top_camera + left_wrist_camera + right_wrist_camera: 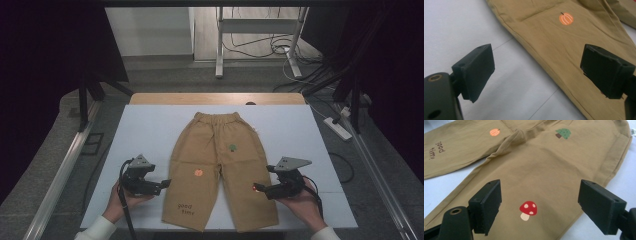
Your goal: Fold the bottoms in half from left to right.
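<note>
Right now I have the trousers (pixel 220 167) lying flat and face up on the white table (pixel 145 130), waistband away from me and both legs pointing toward my edge, so I judge this to be the start of a fold, with nothing gripped yet. My left gripper (pixel 161 184) sits just beside the outer seam of the left leg, and in the left gripper view its jaws stand wide apart and empty, one over bare table and the other over the cloth near the pumpkin print (pixel 566 18). My right gripper (pixel 260 188) hovers at the outer edge of the right leg; in the right gripper view its jaws are likewise spread wide with nothing between them, straddling the mushroom print (pixel 528 210). I cannot tell whether either one is touching the fabric. The next move, as I read it, calls for lowering each gripper onto a leg edge and closing on one clean layer of cloth, low enough to catch the seam without scraping the table, before lifting both sides together.
</note>
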### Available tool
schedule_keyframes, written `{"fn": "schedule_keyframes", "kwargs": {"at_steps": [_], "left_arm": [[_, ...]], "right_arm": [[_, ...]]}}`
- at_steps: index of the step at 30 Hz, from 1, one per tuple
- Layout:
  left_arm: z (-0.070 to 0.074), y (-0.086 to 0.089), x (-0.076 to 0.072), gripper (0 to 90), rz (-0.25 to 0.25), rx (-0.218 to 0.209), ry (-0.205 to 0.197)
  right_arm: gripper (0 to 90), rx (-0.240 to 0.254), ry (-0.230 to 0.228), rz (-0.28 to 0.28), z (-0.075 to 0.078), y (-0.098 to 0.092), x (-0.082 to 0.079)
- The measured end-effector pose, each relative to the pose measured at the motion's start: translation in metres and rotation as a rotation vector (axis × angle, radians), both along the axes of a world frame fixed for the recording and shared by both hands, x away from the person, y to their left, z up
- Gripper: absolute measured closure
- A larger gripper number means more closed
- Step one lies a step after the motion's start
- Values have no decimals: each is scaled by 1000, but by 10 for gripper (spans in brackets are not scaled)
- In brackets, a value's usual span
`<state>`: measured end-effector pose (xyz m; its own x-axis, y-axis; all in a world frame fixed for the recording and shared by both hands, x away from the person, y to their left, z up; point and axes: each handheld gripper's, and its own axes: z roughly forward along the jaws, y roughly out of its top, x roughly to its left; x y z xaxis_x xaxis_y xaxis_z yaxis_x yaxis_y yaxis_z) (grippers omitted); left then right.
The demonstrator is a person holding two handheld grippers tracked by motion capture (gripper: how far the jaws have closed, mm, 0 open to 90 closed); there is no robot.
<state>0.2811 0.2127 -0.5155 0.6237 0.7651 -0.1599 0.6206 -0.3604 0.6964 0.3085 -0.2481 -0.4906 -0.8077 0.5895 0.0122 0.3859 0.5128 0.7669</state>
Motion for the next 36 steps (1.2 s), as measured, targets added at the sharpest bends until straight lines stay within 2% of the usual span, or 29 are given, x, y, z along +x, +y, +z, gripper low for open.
{"fn": "schedule_keyframes", "kwargs": {"at_steps": [10,20,36], "left_arm": [[1,-1,0,118,-1,-4,3],[0,0,2,118,5,-9,8],[0,1,3,118,12,-11,9]], "right_arm": [[195,-11,-9,46,3,22,1],[195,-14,6,67,0,35,3],[196,-29,17,124,-3,67,0]]}}
